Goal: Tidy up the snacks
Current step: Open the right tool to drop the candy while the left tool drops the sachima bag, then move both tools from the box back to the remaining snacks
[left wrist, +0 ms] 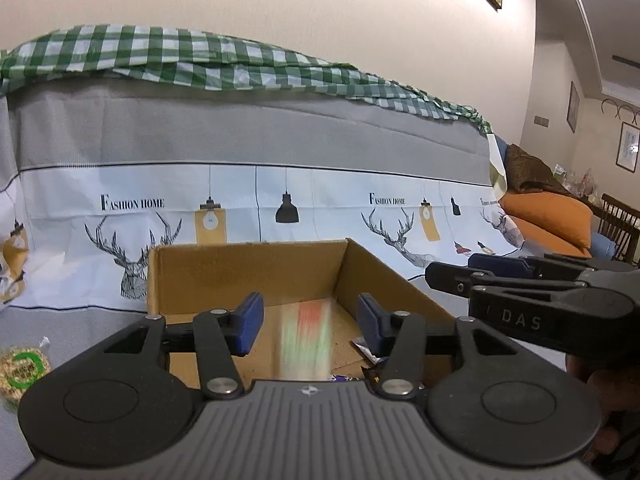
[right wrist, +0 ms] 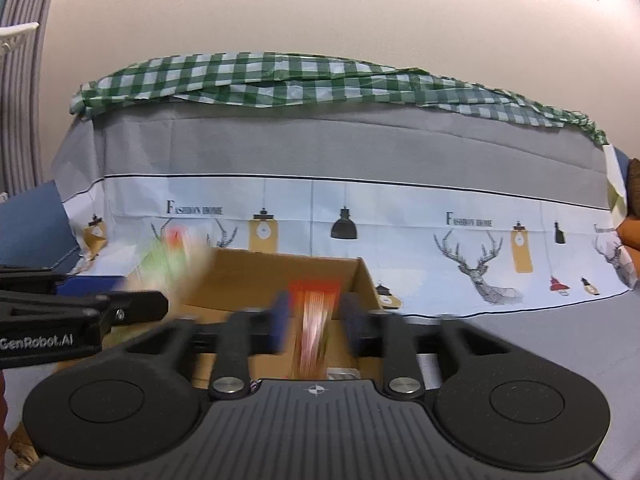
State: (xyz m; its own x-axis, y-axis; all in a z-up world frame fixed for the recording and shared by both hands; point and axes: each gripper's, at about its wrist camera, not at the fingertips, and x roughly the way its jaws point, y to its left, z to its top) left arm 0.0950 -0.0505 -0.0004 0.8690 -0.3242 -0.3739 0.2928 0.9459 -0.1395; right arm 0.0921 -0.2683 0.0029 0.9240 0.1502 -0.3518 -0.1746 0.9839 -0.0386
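Two snack packets are hanging blurred between spread tongs over a cardboard box.

The left gripper (left wrist: 308,322) is holding its blue pads wide apart, clear of a green-and-red snack packet (left wrist: 306,342) that is showing as a streak with its long axis running up and down, above the floor of the cardboard box (left wrist: 244,270). The right gripper (right wrist: 314,322) is likewise standing open, pads not pressing the red-topped snack packet (right wrist: 314,328), which is also smeared lengthwise, top edge upward, over the box. A round green-labelled snack (left wrist: 22,370) is lying on the grey cloth (left wrist: 80,320) left of the box.
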